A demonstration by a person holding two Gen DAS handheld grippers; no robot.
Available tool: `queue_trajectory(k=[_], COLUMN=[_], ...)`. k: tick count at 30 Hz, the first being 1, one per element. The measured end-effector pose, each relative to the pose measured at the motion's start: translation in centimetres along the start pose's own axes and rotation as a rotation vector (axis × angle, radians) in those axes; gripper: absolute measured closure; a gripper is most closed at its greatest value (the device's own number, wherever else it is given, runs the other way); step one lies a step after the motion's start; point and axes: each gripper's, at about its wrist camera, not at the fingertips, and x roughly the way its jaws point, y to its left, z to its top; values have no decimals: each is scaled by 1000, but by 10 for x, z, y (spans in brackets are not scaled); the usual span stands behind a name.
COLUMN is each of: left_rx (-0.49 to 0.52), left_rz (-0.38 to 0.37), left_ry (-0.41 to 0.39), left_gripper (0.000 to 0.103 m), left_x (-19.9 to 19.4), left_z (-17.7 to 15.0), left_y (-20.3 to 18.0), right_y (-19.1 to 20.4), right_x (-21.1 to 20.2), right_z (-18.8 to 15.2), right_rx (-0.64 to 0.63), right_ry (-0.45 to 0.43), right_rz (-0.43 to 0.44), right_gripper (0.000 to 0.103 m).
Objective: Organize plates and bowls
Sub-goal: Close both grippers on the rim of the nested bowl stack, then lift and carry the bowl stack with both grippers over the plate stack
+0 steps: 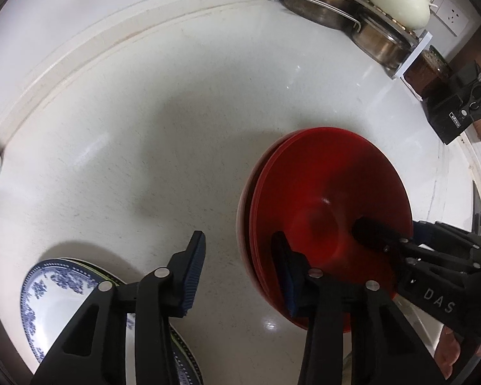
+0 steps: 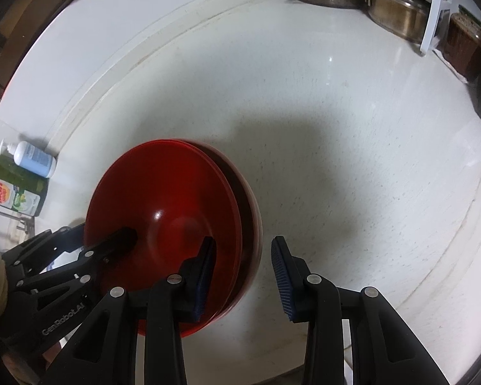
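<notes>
Red plates [image 1: 324, 199]: stacked, tipped on edge over the white counter [image 1: 144, 128], hollow faces toward both cameras.
Left gripper [image 1: 240, 272]: fingers wide, one across the stack's rim.
Right gripper [image 2: 243, 276]: fingers wide, likewise.
Left view only: blue-patterned plate [image 1: 48, 292].
Right view only: soap bottles [image 2: 32, 160].

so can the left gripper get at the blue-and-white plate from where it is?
Probably yes. The left gripper is open with nothing between the jaws, and the blue-and-white plate lies uncovered on the counter just beside it; the red plates sit on its other side.
</notes>
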Motion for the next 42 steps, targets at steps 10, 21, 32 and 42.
queue_trajectory(k=[10,21,32,42], left_rx=[8,-42,-104,-239], left_rz=[-36,-40,-33,6], left_ry=[8,4,-55,-124], left_gripper=[80,80,80,80], left_x=[5,3,-35,-73], left_z=[3,4,-12,-44], left_y=[-7,-4,23,64], right_y=[0,6,32,82], right_x=[6,5,-22,-36], right_z=[0,1,0,-7], right_rx=[9,4,-73,-197], right_ry=[24,38,-3,-24], right_rz=[10,2,11,66], right_gripper=[75,75,75,75])
